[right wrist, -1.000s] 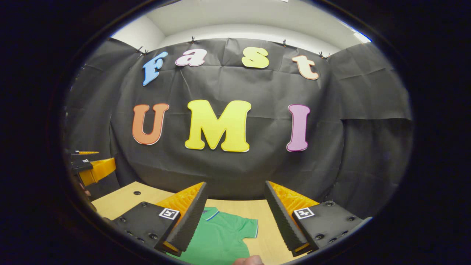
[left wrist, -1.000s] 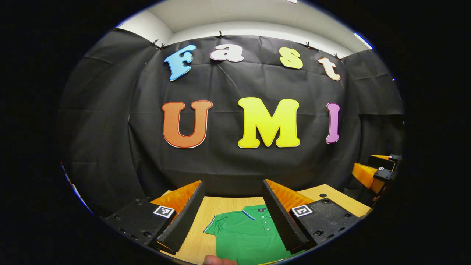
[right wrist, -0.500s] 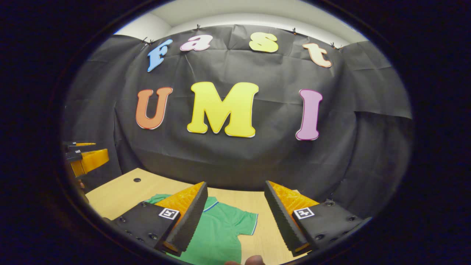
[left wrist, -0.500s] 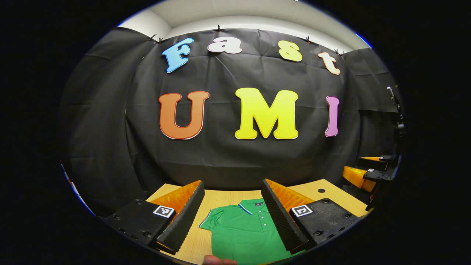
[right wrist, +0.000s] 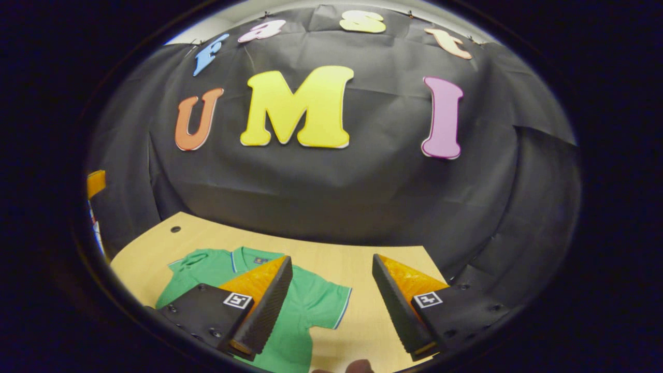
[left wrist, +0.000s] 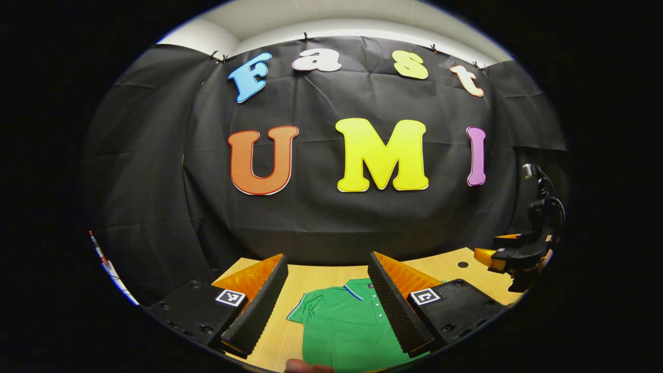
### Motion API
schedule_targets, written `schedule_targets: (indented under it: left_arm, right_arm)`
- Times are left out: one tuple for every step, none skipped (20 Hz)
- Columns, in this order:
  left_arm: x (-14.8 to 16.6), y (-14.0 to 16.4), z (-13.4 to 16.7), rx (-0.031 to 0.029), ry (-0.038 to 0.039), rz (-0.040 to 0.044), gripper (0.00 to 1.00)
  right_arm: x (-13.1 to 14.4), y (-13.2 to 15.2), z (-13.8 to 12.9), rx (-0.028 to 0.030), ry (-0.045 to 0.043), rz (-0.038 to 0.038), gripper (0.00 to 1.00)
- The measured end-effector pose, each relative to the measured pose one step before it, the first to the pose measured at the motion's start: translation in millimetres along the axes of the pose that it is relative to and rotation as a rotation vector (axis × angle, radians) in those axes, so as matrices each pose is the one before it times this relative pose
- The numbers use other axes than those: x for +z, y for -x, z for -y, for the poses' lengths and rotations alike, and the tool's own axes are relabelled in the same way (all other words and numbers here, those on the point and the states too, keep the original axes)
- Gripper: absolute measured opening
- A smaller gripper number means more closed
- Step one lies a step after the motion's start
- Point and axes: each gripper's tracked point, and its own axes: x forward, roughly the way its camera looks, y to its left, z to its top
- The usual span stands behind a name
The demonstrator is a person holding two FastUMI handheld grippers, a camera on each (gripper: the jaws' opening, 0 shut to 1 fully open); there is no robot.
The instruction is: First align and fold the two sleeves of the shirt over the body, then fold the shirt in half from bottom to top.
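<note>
- The green shirt (left wrist: 344, 326) is lying flat on the wooden table (right wrist: 342, 259), collar toward the booth wall, sleeves spread out.
- The left gripper (left wrist: 326, 305) is hovering above the shirt, jaws gaping wide, gripping nothing.
- The right gripper (right wrist: 331, 305) is hanging over the shirt's sleeve (right wrist: 323, 305), equally wide and empty.
- At the far edge of the left gripper view, the other gripper is showing, seemingly above the table.
</note>
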Motion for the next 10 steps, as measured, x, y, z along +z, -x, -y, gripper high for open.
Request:
schedule_targets:
  left_arm:
    - [-0.81, 0.03, -0.07, 0.00646, 0.00366, -0.00457, 0.99]
    - [-1.93, -0.58, 0.27, 0.00610, 0.00678, -0.00484, 0.99]
    - [-2.45, 0.00, 0.00, 0.00786, 0.00859, -0.00738, 0.99]
    - [-0.85, -1.35, 0.32, 0.00783, 0.00986, -0.00583, 0.99]
    - [-4.45, -1.89, 1.36, 0.00560, 0.00559, -0.01403, 0.99]
    - [-3.28, -1.91, 1.81, 0.00550, 0.00122, -0.01218, 0.99]
    - [-0.86, -0.38, 0.49, 0.00525, 0.00183, -0.00814, 0.99]
    - [-1.66, -1.44, 2.32, 0.00317, 0.00575, -0.00475, 0.99]
    - [-3.34, -1.06, 3.56, -0.00074, 0.00535, -0.00516, 0.99]
    - [-2.46, -1.86, 3.18, 0.00056, 0.00054, -0.00569, 1.00]
  right_arm:
    - [-7.54, -13.36, 4.41, 0.00492, -0.00629, -0.01935, 0.95]
    - [-10.17, -11.07, 4.76, 0.00040, -0.00241, -0.02186, 0.95]
    - [-6.79, -13.11, 3.09, 0.00071, -0.00738, -0.01637, 0.95]
    - [-7.87, -11.97, 2.06, -0.00025, -0.00932, -0.01689, 0.97]
    - [-7.72, -11.92, 2.12, 0.00511, -0.01111, -0.01813, 0.95]
    - [-7.41, -12.66, 1.27, 0.00835, -0.00896, -0.01693, 0.95]
    - [-8.67, -11.84, 2.70, 0.00057, 0.00304, -0.02136, 0.95]
    - [-9.22, -11.75, 2.58, 0.00260, 0.00632, -0.01794, 0.95]
    - [-6.85, -13.14, 1.96, 0.00426, 0.00714, -0.01857, 0.97]
    - [-5.53, -12.43, 1.93, 0.00197, 0.00849, -0.01078, 0.97]
